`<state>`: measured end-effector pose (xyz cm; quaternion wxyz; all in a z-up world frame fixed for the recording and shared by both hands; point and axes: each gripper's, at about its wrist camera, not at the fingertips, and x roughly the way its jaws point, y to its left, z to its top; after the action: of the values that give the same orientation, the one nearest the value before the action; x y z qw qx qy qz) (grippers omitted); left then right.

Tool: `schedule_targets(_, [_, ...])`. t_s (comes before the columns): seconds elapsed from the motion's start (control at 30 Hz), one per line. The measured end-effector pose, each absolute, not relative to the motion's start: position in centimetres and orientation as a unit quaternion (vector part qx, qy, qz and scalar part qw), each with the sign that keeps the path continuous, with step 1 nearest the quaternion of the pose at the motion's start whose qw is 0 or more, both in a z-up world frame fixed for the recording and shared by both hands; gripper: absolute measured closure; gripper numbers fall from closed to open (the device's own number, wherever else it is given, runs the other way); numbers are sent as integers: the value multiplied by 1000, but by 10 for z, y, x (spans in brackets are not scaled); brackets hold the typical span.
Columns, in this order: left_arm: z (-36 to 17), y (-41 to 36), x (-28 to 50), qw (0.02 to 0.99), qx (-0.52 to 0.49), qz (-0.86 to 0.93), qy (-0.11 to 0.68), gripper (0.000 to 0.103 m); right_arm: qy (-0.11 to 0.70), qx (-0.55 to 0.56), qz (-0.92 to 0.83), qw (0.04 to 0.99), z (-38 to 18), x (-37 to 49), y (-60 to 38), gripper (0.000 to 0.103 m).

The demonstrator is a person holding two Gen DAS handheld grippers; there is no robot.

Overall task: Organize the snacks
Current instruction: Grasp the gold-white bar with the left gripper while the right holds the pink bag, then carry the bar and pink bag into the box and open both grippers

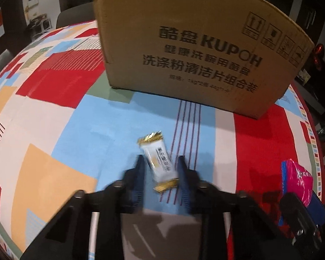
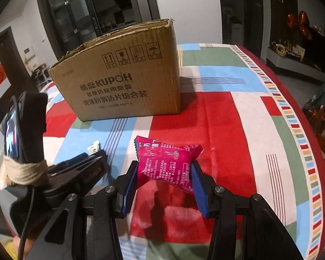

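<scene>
A white snack bar with gold ends (image 1: 159, 161) sits between the blue fingers of my left gripper (image 1: 160, 162), which is shut on it just above the tablecloth. My right gripper (image 2: 164, 169) is shut on a pink snack packet (image 2: 166, 162) and holds it above the red patch of the cloth. The pink packet also shows at the right edge of the left wrist view (image 1: 299, 179). An open brown cardboard box (image 1: 195, 49) marked KUPOH stands on the table beyond both grippers, and it also shows in the right wrist view (image 2: 123, 82). The left gripper body (image 2: 75, 173) appears left of the pink packet.
The table wears a patchwork cloth (image 2: 238, 119) of red, blue, white and green. Its right edge curves down (image 2: 309, 151) toward a wooden chair (image 2: 322, 117). Dark doors and a sideboard stand in the background.
</scene>
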<state>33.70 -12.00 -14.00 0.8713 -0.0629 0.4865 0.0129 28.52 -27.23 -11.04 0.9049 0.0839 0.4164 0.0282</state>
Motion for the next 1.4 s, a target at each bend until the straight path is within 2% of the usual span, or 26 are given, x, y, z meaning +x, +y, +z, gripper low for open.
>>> schedule_targets(0.2, [-140, -105, 333, 868, -86, -28, 489, 82, 418, 76, 41, 904, -112, 285, -261, 55])
schedule_targets(0.5, [-125, -98, 315, 876, -70, -62, 473, 82, 419, 84, 57, 902, -107, 281, -252, 55])
schedule_targets(1.4, [-6, -61, 278, 929, -37, -133, 344, 82, 341, 75, 60, 935, -20, 265, -236, 55])
